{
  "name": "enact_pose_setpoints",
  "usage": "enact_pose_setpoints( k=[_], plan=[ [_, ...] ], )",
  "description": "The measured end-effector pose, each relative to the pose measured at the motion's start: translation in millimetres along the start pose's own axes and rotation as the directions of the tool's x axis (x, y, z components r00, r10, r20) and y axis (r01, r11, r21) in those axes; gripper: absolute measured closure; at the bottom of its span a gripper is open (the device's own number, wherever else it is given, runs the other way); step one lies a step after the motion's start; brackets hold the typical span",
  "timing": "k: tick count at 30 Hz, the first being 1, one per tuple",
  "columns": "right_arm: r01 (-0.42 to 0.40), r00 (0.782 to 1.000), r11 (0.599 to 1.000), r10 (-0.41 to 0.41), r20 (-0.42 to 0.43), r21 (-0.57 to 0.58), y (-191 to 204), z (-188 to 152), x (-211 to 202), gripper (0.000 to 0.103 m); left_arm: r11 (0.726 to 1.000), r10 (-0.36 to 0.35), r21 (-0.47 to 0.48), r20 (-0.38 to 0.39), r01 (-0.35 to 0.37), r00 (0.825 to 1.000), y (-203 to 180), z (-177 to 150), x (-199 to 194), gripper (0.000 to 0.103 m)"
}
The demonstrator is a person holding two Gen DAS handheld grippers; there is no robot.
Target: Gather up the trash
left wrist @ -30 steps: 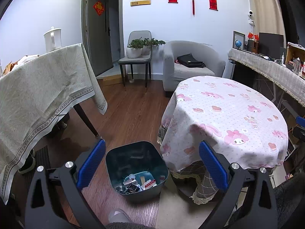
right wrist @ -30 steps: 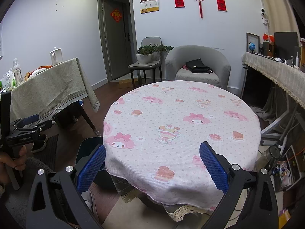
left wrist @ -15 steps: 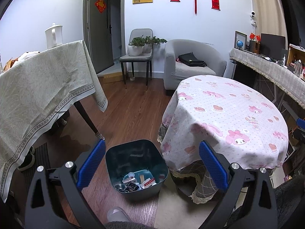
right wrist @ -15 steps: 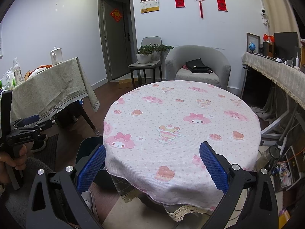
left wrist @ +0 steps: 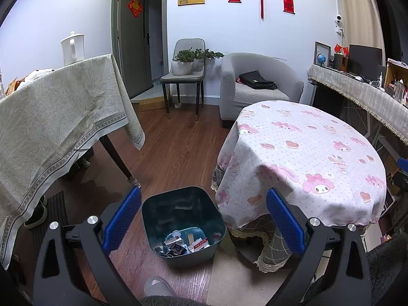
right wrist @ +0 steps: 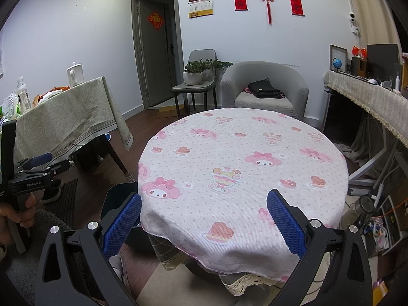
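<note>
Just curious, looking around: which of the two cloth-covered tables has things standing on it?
The table with the grey-green patterned cloth holds a white kettle and bottles; the round pink cartoon-print table shows nothing on top.

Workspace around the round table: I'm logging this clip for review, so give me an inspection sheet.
Surface: round table under a pink cartoon cloth, nothing seen on top.
Job's things: dark bin on the wood floor beside the table, wrappers and small boxes at its bottom.
Clutter: white kettle and bottles on the side table; black bag on the armchair.
Grippers: left hand-held gripper open above the bin, empty; right hand-held gripper open at the table's near edge, empty.
Cables: tangle on the floor right of the table.
Surroundings: chair with potted plants, door, cloth-covered shelf.
</note>
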State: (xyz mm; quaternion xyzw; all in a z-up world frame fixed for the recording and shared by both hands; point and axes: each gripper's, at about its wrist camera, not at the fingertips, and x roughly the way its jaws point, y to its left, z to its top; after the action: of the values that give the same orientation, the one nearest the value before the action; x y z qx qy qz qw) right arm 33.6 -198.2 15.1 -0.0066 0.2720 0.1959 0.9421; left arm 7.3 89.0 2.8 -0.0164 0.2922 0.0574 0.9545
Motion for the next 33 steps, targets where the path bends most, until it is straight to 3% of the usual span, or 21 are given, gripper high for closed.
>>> enact_pose_setpoints(
  k=[33],
  plan=[
    [0.002,1.0,1.0,-0.002,-0.003,-0.004,1.1,0.3,-0.5,0.003,1.0,0.002,0.011,0.001,-0.002,1.0,-1.0,-0.1,-0.4,0.003]
  ],
)
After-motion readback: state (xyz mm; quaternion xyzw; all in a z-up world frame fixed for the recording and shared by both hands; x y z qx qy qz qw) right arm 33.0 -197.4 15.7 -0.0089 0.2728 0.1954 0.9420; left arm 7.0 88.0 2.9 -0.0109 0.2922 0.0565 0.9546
